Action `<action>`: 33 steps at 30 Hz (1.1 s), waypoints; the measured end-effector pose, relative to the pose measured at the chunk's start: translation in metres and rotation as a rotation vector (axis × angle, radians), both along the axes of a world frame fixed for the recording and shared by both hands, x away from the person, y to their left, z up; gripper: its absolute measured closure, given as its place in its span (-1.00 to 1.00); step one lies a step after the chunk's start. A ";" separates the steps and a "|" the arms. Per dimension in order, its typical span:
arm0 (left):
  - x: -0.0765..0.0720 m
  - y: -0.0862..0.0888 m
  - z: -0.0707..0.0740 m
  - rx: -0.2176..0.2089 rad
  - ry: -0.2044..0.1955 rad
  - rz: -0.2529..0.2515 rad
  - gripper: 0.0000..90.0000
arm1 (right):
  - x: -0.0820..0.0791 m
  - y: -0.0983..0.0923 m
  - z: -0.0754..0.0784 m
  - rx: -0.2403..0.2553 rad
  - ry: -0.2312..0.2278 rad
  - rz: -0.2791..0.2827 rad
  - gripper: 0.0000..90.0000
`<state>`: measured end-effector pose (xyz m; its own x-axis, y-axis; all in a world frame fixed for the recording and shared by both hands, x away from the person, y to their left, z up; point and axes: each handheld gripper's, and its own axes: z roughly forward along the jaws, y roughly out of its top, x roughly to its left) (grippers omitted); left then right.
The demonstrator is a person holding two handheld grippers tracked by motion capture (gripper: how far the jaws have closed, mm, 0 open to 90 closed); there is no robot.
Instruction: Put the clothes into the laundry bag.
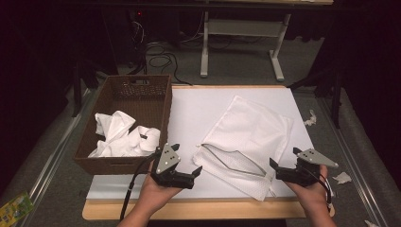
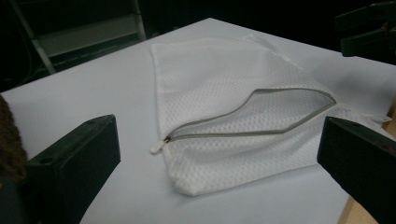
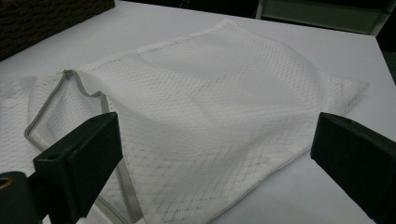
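Mesh bag (image 3: 201, 107) is cut off by the lower and left edges in the right gripper view. Basket (image 2: 9, 140) shows as a cropped sliver at the left gripper view's edge. Floor scraps (image 1: 341, 178) are too small to identify.

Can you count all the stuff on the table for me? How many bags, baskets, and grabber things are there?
White mesh zipper bag: 1, lying flat with its zipper open.
Brown woven basket: 1, with white cloths inside.
Grippers: 2, the left gripper and the right gripper, both open and empty.
Total: 4
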<state>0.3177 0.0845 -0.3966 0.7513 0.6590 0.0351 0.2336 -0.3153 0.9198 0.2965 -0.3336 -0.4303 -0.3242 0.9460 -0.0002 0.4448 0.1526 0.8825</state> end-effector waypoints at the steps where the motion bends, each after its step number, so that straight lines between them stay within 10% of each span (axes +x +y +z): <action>1: 0.001 0.004 0.002 -0.005 0.000 0.006 -1.00 | 0.000 0.000 0.000 0.001 0.008 -0.001 -0.93; 33: 0.030 0.145 0.010 -0.123 0.031 0.415 -0.98 | 0.004 -0.003 -0.003 0.078 0.007 0.016 -0.84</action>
